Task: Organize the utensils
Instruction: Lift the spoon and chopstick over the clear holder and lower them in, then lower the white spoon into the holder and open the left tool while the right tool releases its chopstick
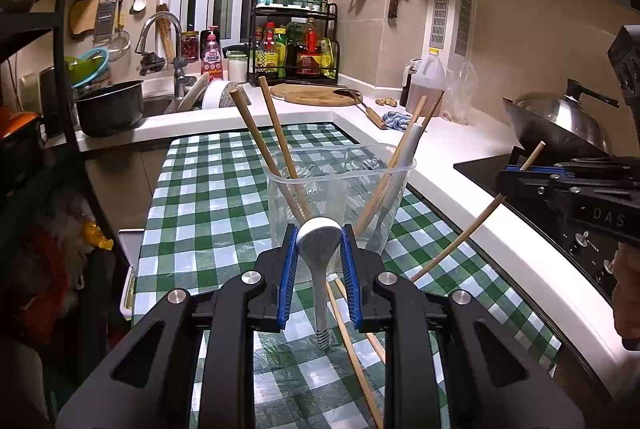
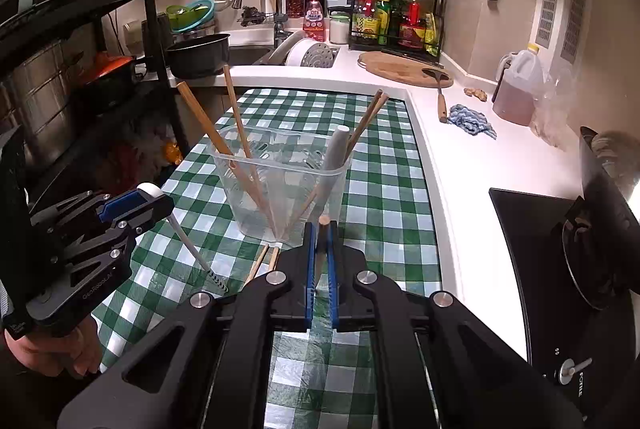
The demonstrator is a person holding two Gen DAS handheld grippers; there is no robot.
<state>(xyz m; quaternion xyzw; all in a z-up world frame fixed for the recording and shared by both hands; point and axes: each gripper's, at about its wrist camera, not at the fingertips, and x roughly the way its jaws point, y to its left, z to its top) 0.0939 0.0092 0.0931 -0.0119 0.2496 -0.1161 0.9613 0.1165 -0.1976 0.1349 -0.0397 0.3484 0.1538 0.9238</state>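
The left tongs (image 1: 319, 235) pinch a white ceramic soup spoon (image 1: 320, 241) by its bowl, its grey-striped handle end hanging down toward the green-and-white checked cloth covering the surface (image 1: 192, 197); gripping the wide bowl gives the blue pads something broad to clamp, and it leaves the handle free to go first into the clear plastic utensil tub (image 1: 340, 197) that stands just ahead, near the middle of the surface. The right tongs (image 2: 320, 229) are pressed together on a single light wooden chopstick (image 1: 460, 241), held somewhere along its middle so that it slants with one end high and the other low, near the cloth; that tilt suits sliding it in over the tub's rim. The tub already holds several wooden chopsticks (image 2: 240, 133) leaning against its walls and a grey-handled utensil (image 2: 334, 153) propped in its right-hand corner, so upright storage seems to be the aim. Two more loose chopsticks (image 1: 352, 341) lie flat on the cloth on the near side of the tub, below the left tongs, apparently waiting their turn. Both tools hover close in front of the tub, side by side, and my judgement is that the two held pieces are about to be dropped in.
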